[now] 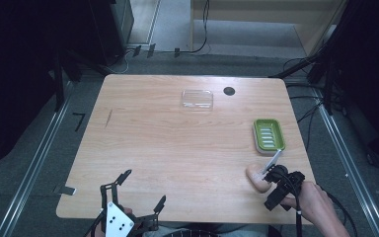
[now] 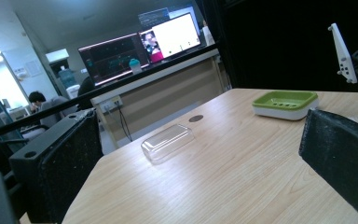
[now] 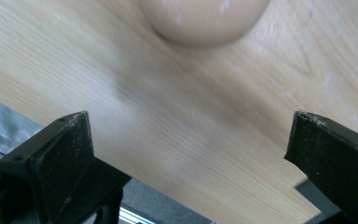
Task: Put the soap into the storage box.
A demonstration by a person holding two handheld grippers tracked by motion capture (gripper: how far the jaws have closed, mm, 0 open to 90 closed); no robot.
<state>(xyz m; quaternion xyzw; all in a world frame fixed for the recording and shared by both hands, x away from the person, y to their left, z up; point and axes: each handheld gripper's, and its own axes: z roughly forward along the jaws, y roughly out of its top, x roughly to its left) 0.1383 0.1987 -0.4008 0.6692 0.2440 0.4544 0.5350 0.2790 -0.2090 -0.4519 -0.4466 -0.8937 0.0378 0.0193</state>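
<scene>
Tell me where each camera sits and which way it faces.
High view: above the near edge, looking down on the table; left gripper, right gripper, right hand.
Left gripper view: low, facing across to the clear lid and green soap dish; open jaws.
Right gripper view: close over the soap; open jaws.
High and left share lid and dish.

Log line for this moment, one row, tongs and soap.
right tongs: open, short of soap | left tongs: open, idle at near edge | soap dish: empty | clear lid: far side
</scene>
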